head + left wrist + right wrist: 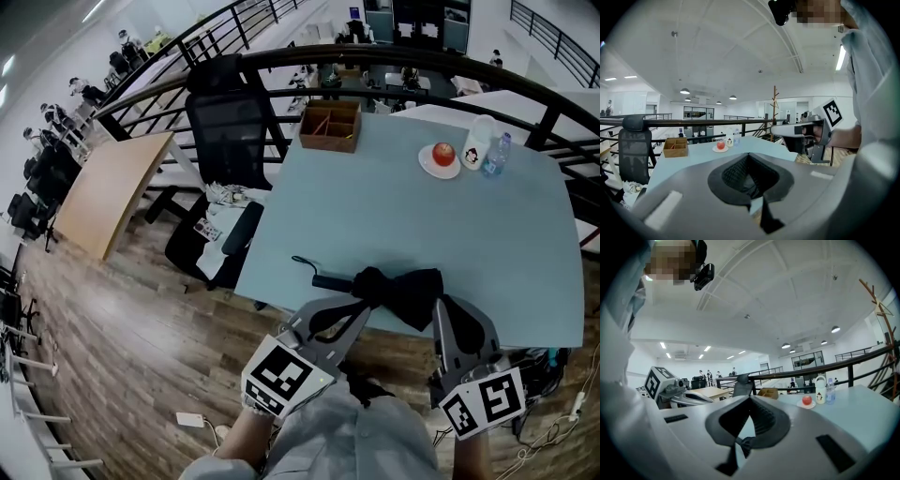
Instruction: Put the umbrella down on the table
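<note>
Umbrella: folded and black (pixel 398 286). It lies along the near edge of the worktop (pixel 375 206), right at the tips of both your claws. I can't tell whether it rests on the surface or hangs just above it.
Long axis: left to right. The handle (pixel 333 281) and wrist loop (pixel 302 262) are at the left end, and the loose canopy is bunched at the right.
Left claw (pixel 359 302): clenched, and it looks like a fold of canopy is pinched near the umbrella's middle.
Right claw (pixel 442 307): clenched too, with dark cloth caught between the pads at the canopy's right end.
Nearer hand: neither, since both touch the umbrella. Your left is the one closer to the handle.
Pose: the claws sit side by side, pointing away from you, near level and tipped slightly down.
Next move, my read: lower both together, then release. The umbrella is over the worktop.
Clearance: the plate with the apple (pixel 439 161) and the wooden box (pixel 330 126) are far back, well apart from the umbrella.
</note>
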`<state>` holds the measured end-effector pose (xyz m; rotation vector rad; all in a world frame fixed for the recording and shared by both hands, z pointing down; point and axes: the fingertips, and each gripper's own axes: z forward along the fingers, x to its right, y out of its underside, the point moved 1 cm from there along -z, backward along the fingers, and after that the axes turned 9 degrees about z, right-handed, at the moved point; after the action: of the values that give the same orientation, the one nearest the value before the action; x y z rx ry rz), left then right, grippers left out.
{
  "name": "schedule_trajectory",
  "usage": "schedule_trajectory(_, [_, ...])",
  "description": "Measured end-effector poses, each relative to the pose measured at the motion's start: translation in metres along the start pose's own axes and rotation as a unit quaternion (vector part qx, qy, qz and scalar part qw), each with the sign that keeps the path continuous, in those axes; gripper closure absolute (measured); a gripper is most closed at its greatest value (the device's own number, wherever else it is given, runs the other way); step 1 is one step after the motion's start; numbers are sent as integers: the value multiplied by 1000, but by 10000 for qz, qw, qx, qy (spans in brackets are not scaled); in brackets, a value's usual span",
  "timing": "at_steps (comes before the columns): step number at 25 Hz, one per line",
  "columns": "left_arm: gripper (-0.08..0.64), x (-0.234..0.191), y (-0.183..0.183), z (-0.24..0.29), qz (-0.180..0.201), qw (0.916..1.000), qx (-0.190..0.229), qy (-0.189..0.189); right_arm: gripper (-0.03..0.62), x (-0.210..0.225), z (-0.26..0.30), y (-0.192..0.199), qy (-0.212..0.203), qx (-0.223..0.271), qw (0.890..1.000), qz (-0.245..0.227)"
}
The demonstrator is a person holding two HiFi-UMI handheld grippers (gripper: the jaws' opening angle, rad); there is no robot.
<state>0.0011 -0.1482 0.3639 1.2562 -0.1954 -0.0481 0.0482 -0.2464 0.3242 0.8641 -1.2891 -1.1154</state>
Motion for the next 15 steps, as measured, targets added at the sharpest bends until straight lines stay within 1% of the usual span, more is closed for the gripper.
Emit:
schedule_trajectory(9, [555,1,4,0,-84,9999,12,-121,595,-2,-1,3,-65,-7,10000,-28])
schedule_trajectory(15, [555,5,-2,2,5,9998,122,-148,595,1,-10,2,-17,67,10000,-66])
